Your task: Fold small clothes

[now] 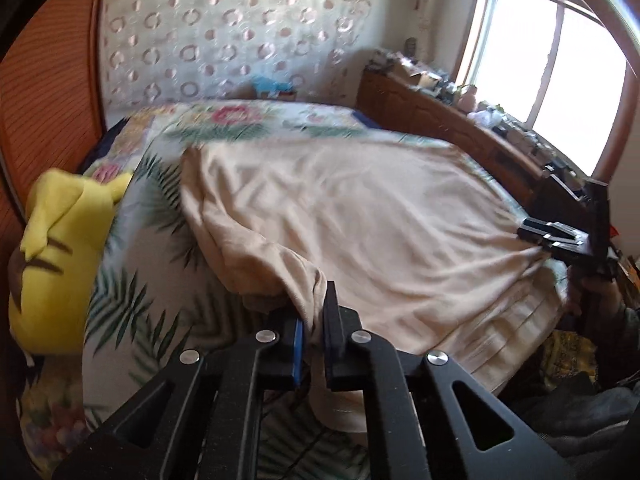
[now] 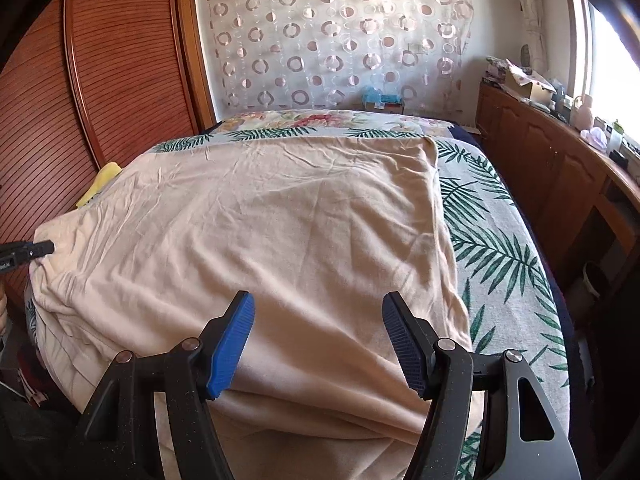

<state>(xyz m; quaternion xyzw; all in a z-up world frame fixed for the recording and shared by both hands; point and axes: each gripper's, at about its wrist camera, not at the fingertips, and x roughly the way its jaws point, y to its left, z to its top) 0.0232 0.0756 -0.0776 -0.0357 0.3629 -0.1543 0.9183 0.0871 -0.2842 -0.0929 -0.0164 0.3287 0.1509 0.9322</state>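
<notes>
A large beige cloth point(image 1: 360, 208) lies spread over the bed; it also fills the right wrist view point(image 2: 280, 220). My left gripper point(image 1: 314, 320) is shut on a bunched near corner of the cloth, which hangs down between its fingers. It also shows at the left edge of the right wrist view point(image 2: 40, 247), pinching that corner. My right gripper point(image 2: 318, 340) is open, its blue pads apart just above the cloth's near edge. In the left wrist view the right gripper point(image 1: 548, 240) sits at the cloth's right edge.
The bed has a palm-leaf cover point(image 2: 500, 248). A yellow plush toy point(image 1: 60, 264) lies at the bed's left side by a brown wardrobe point(image 2: 80, 100). A wooden cabinet point(image 2: 560, 168) with clutter runs along the right under a window point(image 1: 552, 60).
</notes>
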